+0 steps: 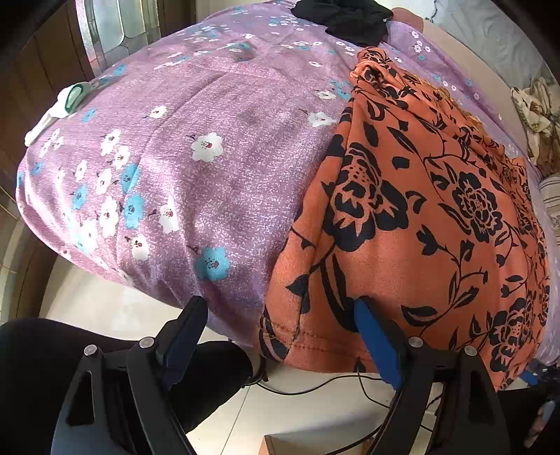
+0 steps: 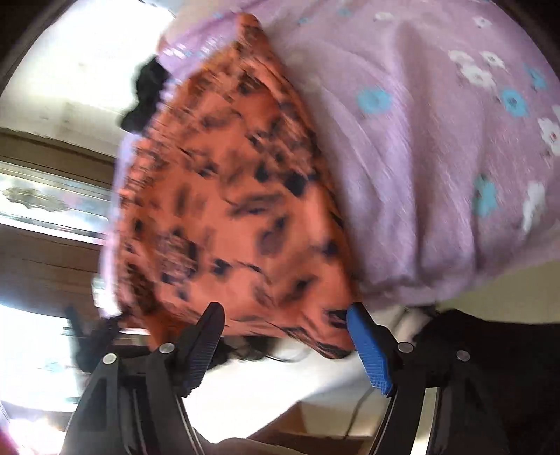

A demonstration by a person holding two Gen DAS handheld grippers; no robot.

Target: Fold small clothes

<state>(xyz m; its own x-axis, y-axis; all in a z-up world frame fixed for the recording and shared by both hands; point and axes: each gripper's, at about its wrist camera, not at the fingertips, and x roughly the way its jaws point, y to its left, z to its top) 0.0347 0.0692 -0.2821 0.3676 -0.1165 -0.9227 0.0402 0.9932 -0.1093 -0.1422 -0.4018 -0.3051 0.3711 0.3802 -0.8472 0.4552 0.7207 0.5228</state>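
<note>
An orange garment with black flowers (image 1: 413, 224) lies spread on the right part of a purple flowered bedsheet (image 1: 210, 147), its hem hanging over the near edge. My left gripper (image 1: 280, 304) is open, its fingers wide apart at that near edge, straddling the garment's left hem corner. In the blurred, tilted right wrist view the same orange garment (image 2: 227, 196) lies on the purple sheet (image 2: 420, 157). My right gripper (image 2: 285, 311) is open and empty just before the garment's near edge.
A black cloth (image 1: 346, 17) lies at the far edge of the bed. A green and white tool (image 1: 63, 105) rests at the far left edge. Cables (image 1: 315, 381) and a cardboard box (image 1: 315, 444) are on the tiled floor below. A patterned bundle (image 1: 535, 119) sits at far right.
</note>
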